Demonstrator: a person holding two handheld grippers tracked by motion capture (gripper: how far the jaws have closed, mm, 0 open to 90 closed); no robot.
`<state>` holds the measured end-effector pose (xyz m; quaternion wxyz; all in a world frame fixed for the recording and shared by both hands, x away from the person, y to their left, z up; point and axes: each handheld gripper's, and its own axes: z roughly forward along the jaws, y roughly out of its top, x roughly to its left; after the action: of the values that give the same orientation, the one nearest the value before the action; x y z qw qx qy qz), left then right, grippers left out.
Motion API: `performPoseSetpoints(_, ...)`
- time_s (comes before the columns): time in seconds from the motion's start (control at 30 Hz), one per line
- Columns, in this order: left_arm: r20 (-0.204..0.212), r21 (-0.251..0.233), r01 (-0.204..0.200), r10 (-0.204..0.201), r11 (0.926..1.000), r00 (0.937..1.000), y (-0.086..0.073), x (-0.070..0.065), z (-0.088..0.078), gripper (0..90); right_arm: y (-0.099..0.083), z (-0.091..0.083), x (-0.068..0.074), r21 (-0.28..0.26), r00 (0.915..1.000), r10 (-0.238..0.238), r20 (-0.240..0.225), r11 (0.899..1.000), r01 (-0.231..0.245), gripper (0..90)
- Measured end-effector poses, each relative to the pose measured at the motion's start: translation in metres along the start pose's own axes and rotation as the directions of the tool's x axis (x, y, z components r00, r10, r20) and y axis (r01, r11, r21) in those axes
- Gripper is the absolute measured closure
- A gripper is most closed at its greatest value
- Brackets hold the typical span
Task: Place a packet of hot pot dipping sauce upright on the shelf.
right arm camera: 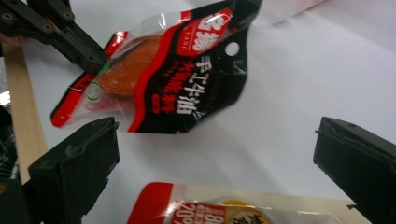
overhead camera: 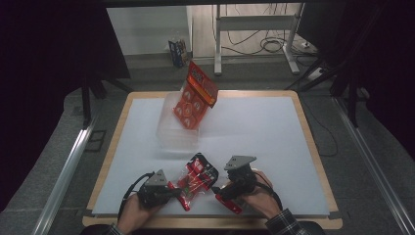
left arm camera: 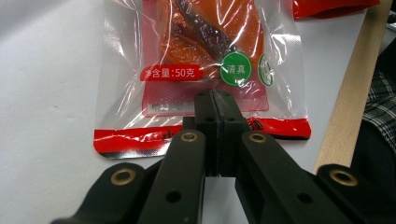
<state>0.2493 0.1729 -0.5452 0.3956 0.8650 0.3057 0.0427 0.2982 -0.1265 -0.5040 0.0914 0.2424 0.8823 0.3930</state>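
The work looks like packing snack packs into the clear bin (overhead camera: 177, 128) at the far middle of the table (overhead camera: 274, 142). One orange pack (overhead camera: 195, 95) already stands tilted in the bin, leaning on its far wall, so by my reading that part is done; two packs near the front edge are still outside it.

At the left, the left gripper (overhead camera: 172, 190) lies low over the table, its fingers (left arm camera: 215, 122) closed flat together on the bottom hem of the red-and-black pouch (overhead camera: 197, 177). In the left gripper view the tips sit on the clear film just above the red seal strip. The pouch has a clear window showing an orange-brown block inside, a red label band, a green round mark, and a black half with white lettering and a hang hole near its top. In the right gripper view its gripped end looks raised off the table, though I cannot tell how much of the rest touches it. It is pinched but not yet carried to the bin.

To the right, the right gripper (overhead camera: 226, 193) has its fingers (right arm camera: 74, 163) spread wide, holding nothing. Just beneath it lies a third pack (right arm camera: 224, 210), red and cream, at the table's front edge, not yet grasped.
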Motion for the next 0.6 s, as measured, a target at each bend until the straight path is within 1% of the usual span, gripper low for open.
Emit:
performPoseSetpoints(0.03, 0.001, 0.004, -0.004, 0.004, 1.0000, 1.0000, 0.000, 0.000, 0.000, 90.0, 0.001, 0.001, 0.001, 0.002, 1.0000, 0.005, -0.008, 1.000, -0.005, 0.0)
performPoseSetpoints(0.07, 0.002, 0.003, -0.002, 0.002, 1.0000, 1.0000, 0.000, 0.001, 0.000, 90.0, 0.002, 0.003, 0.001, 0.007, 0.9995, 0.021, -0.023, 1.000, -0.021, 0.0)
performPoseSetpoints(0.1, 0.002, 0.003, -0.002, 0.002, 1.0000, 1.0000, 0.000, 0.001, 0.000, 90.0, 0.002, 0.003, 0.001, 0.007, 0.9995, 0.021, -0.023, 1.000, -0.021, 0.0)
performPoseSetpoints(0.17, 0.002, 0.002, -0.002, 0.002, 1.0000, 1.0000, -0.001, 0.001, 0.000, 90.0, 0.004, 0.007, 0.002, 0.017, 0.9981, 0.041, -0.046, 0.999, -0.041, 0.0)
performPoseSetpoints(0.27, -0.001, 0.007, -0.011, 0.011, 0.9999, 0.9999, 0.000, 0.000, -0.001, 90.0, 0.007, 0.013, 0.003, 0.053, 0.9952, 0.069, -0.070, 0.996, -0.065, 1.3)
performPoseSetpoints(0.43, -0.006, 0.006, -0.017, 0.017, 0.9998, 0.9998, 0.000, -0.001, -0.001, 90.0, 0.012, 0.021, 0.004, 0.077, 0.9911, 0.085, -0.102, 0.994, -0.077, 7.2)
performPoseSetpoints(0.5, -0.004, 0.006, -0.016, 0.016, 0.9998, 0.9999, 0.000, -0.001, -0.001, 90.0, 0.015, 0.027, 0.005, 0.091, 0.9874, 0.097, -0.125, 0.992, -0.086, 9.3)
performPoseSetpoints(0.53, -0.004, 0.006, -0.017, 0.017, 0.9998, 0.9998, 0.000, -0.001, -0.001, 90.0, 0.015, 0.027, 0.005, 0.091, 0.9874, 0.097, -0.125, 0.992, -0.086, 9.3)
performPoseSetpoints(0.6, -0.004, 0.010, -0.021, 0.021, 0.9997, 0.9998, 0.000, -0.001, -0.001, 90.0, 0.018, 0.032, 0.006, 0.104, 0.9830, 0.110, -0.147, 0.990, -0.095, 10.7)
